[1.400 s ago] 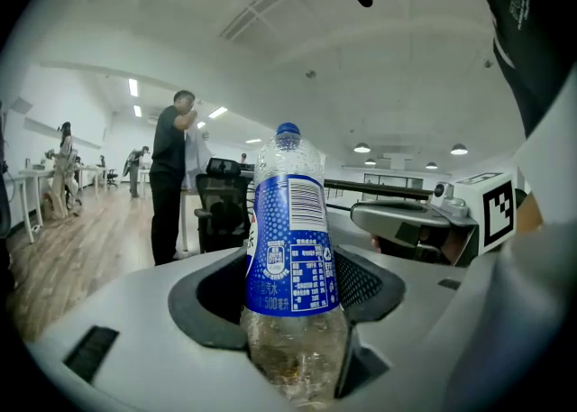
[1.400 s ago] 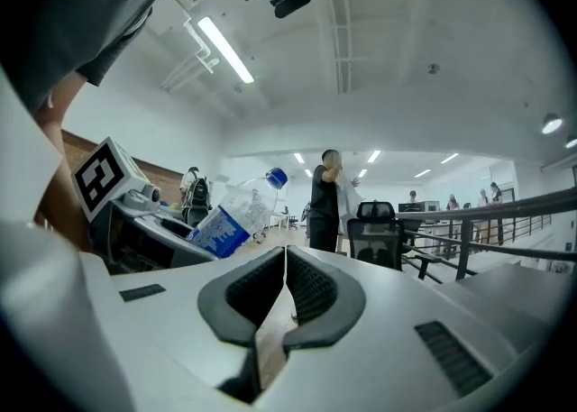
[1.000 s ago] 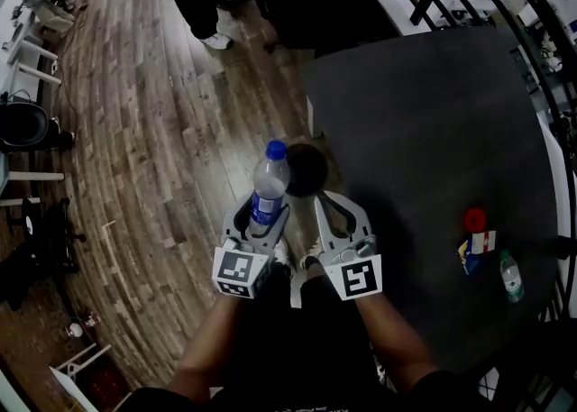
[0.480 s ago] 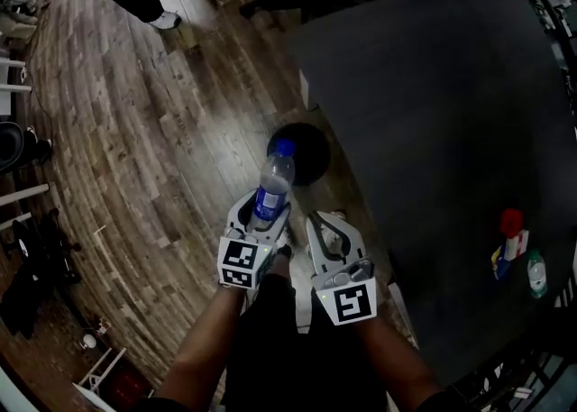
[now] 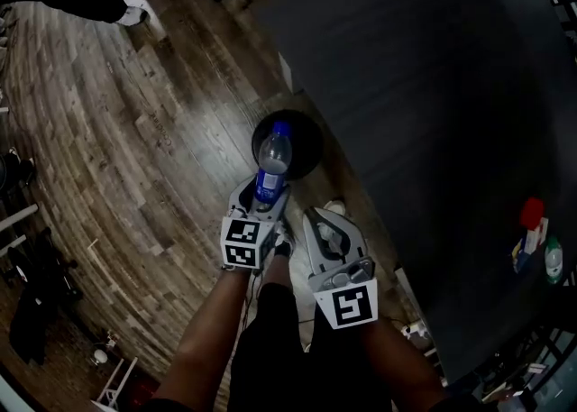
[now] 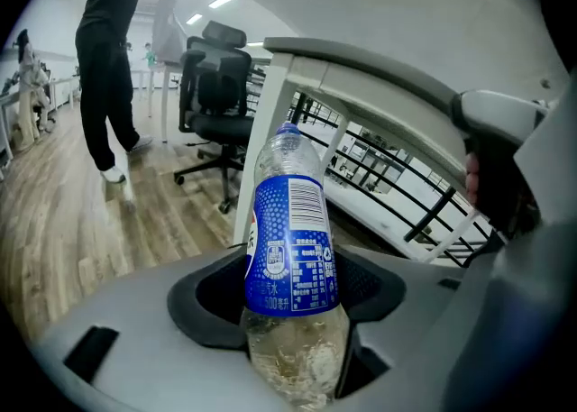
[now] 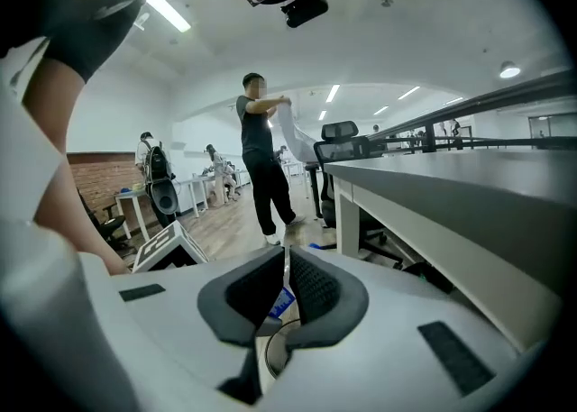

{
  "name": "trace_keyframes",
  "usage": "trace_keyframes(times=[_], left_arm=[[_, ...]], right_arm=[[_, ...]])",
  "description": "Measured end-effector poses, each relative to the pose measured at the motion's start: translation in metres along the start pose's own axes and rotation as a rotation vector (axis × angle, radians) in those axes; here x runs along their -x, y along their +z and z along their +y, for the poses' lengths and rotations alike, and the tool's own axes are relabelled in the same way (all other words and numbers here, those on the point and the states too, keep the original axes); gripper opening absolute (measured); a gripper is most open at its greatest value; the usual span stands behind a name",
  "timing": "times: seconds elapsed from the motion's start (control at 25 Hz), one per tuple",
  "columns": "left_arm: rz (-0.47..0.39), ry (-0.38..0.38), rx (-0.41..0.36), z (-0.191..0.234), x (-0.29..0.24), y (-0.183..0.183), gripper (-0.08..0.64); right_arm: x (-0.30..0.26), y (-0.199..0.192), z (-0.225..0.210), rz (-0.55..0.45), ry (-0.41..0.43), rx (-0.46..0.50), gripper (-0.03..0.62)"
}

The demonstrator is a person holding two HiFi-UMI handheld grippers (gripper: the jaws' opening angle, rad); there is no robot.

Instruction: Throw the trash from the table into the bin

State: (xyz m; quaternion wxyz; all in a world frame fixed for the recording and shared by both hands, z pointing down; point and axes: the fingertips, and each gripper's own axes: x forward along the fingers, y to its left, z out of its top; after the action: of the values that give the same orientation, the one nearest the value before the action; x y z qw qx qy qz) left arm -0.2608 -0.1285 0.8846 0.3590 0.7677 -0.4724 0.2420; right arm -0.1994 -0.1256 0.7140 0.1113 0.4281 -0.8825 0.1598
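Two tongs are out in front of me, beside the table [image 5: 433, 131]. My left tongs [image 5: 262, 201] clamp the bottle [image 5: 272, 162] round its lower body, blue cap leading, and from above it lies over the bin [image 5: 311, 144] on the floor. My right tongs [image 5: 325, 224] are pressed together, empty. More trash [image 5: 532, 214] sits on the table, well apart.

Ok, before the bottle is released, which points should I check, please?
1. Grip: ok, left gripper clamps the bottle's lower part.
2. Bottle above the bin: ok, head view shows its top over the opening.
3. Right gripper out of the way: ok, shut, empty, beside.
4. Room inside bin: cannot tell, too dark.
5. Table cleared: not ok, small items lie on it.
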Motion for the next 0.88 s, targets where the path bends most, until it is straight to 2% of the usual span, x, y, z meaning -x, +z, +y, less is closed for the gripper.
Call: trace_keyframes(times=[0.12,0.24,0.4,0.52,0.72,0.88], left_arm=[[0.036,0.004,0.044,0.011,-0.013,-0.001,0.290],[0.069,0.022,0.044,0.018,-0.021,0.000,0.291],[0.058,0.019,0.074,0.017,-0.018,0.005,0.291],[0.047,0.029,0.066,0.014,-0.006,0.005,0.291],[-0.042,0.039,0.042,0.008,0.031,0.020,0.283],[-0.178,0.001,0.063,-0.005,0.081,0.048,0.202]], right_arm=[[-0.005,-0.002,-0.001,0.003,-0.006,0.017,0.025],[-0.003,-0.005,-0.002,0.026,0.001,0.040,0.025],[0.000,0.003,-0.002,0.013,-0.011,0.042,0.025],[0.005,0.006,0.001,0.009,-0.014,0.038,0.025],[0.012,0.014,0.008,-0.019,-0.016,0.052,0.025],[0.024,0.033,0.015,-0.051,-0.023,0.054,0.025]])
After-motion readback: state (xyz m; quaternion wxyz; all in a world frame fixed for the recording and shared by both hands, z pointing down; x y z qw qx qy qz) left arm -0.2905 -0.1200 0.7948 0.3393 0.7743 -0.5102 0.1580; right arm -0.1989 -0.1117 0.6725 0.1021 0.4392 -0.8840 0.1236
